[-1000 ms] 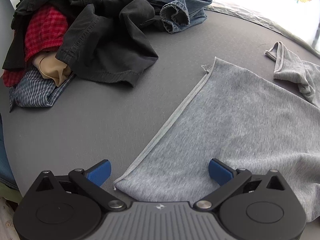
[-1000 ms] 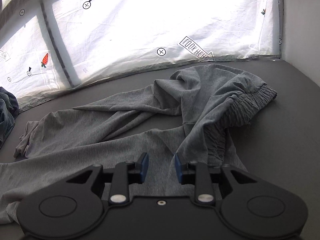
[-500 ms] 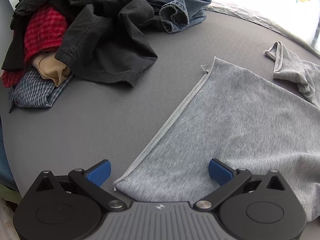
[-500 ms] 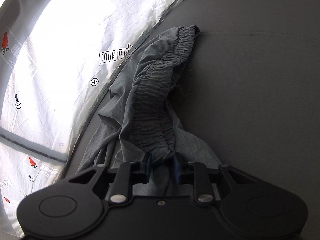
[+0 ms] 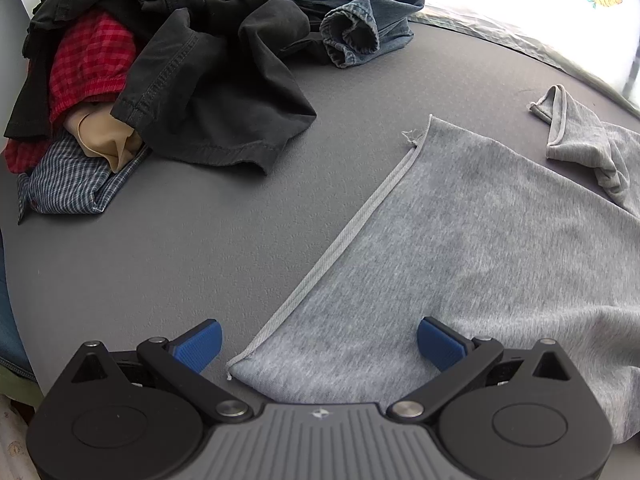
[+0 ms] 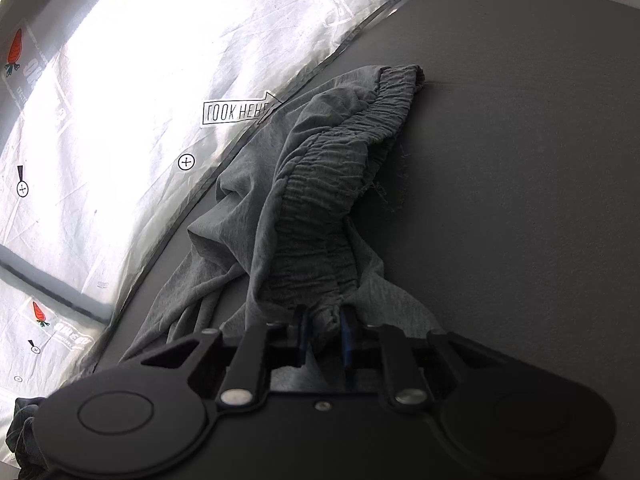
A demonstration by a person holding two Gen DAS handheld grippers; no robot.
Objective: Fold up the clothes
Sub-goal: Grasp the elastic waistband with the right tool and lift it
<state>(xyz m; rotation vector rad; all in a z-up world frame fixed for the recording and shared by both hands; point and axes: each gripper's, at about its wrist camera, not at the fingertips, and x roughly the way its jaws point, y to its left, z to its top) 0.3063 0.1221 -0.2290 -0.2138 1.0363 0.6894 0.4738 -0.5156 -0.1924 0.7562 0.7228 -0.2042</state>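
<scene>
1. In the left wrist view the left gripper (image 5: 318,342) is seen with its blue pads spread wide and nothing between them; it is held low over the near corner of a flat leg of the grey sweatpants (image 5: 460,248).
2. That leg is spread on the grey surface (image 5: 180,248), its pale hem running from near centre to far right. The second leg cuff (image 5: 580,148) lies crumpled at the far right, resting partly on the flat leg.
3. Only this view shows the pile of clothes (image 5: 168,60) at the far left: a black garment (image 5: 224,92) on top, a red checked piece (image 5: 88,64), a tan piece (image 5: 100,136), a blue plaid shirt (image 5: 68,184), and jeans (image 5: 360,24) at the far centre. The pile is well apart from the sweatpants.
4. In the right wrist view the right gripper (image 6: 324,334) is seen clamped on the gathered elastic waistband (image 6: 340,184) of the sweatpants, a bunch of cloth being pinched between its pads.
5. From the pads the waistband stretches away toward the far end, with the rest of the cloth bunched to its left on the surface.
6. Only this view shows the white printed sheet (image 6: 140,100) along the far left, marked with carrots and a "LOOK HERE" arrow (image 6: 240,110); the cloth's far edge touches the sheet's border.
</scene>
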